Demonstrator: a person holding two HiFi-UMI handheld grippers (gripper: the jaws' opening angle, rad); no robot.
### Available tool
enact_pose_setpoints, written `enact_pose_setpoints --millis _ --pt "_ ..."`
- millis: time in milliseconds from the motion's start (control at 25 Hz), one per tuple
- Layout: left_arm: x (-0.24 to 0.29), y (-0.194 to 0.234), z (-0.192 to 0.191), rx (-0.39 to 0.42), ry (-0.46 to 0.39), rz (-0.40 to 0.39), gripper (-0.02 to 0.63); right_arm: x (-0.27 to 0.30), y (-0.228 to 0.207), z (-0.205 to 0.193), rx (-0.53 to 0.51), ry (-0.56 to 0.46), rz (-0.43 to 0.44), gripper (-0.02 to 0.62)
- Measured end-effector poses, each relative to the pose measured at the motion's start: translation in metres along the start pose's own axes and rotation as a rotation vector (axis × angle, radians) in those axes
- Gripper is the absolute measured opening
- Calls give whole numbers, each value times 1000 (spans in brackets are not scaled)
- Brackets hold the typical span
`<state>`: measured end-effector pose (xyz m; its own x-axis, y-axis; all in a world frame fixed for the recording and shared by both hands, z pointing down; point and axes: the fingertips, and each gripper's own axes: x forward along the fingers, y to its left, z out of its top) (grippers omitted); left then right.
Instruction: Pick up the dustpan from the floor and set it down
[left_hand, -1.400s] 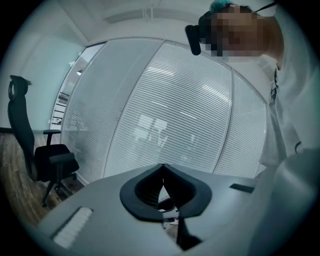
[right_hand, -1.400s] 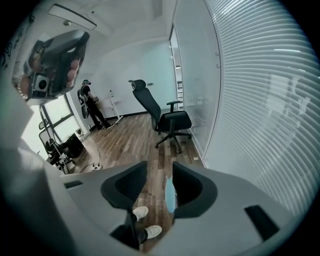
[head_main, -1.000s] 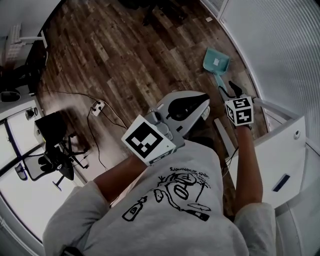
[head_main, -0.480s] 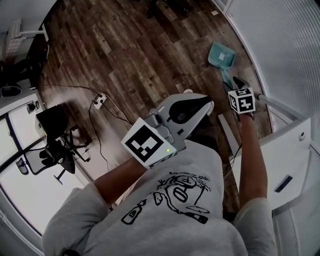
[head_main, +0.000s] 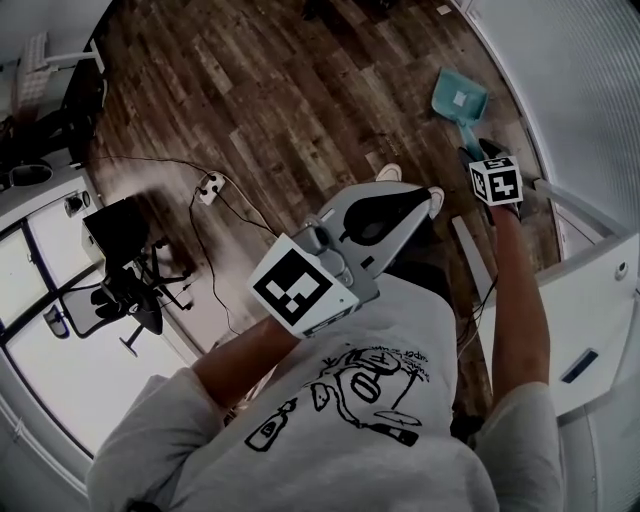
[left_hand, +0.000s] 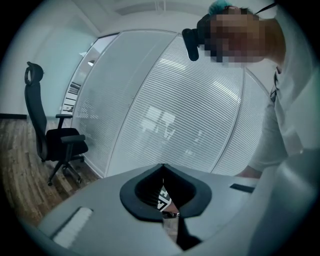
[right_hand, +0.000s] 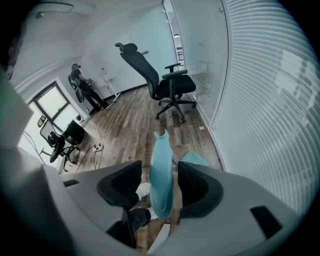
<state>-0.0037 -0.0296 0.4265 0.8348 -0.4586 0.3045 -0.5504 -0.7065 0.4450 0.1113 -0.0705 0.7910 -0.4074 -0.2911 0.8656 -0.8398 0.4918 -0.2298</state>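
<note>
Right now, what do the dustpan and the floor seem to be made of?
Dustpan: probably moulded plastic, teal, smooth with a dull sheen; one even colour and rounded handle edges. Floor: dark wood planks or wood-look laminate, semi-matte; grain streaks and staggered board joints show, but which of the two cannot be told.

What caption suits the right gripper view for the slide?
Right gripper, jaws just opened wider, straddles teal dustpan handle over wood floor.
</note>
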Motion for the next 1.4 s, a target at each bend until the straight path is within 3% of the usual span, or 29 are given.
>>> enact_pose_setpoints --millis 400,480,1400 --pt "1 6 -22 -15 24 6 2 27 -1 -19 38 31 17 188" --pt "1 7 -25 -18 27 8 2 29 -3 -21 35 30 5 78" --pt "-4 7 -1 5 4 14 2 -1 -15 10 37 -73 -56 63"
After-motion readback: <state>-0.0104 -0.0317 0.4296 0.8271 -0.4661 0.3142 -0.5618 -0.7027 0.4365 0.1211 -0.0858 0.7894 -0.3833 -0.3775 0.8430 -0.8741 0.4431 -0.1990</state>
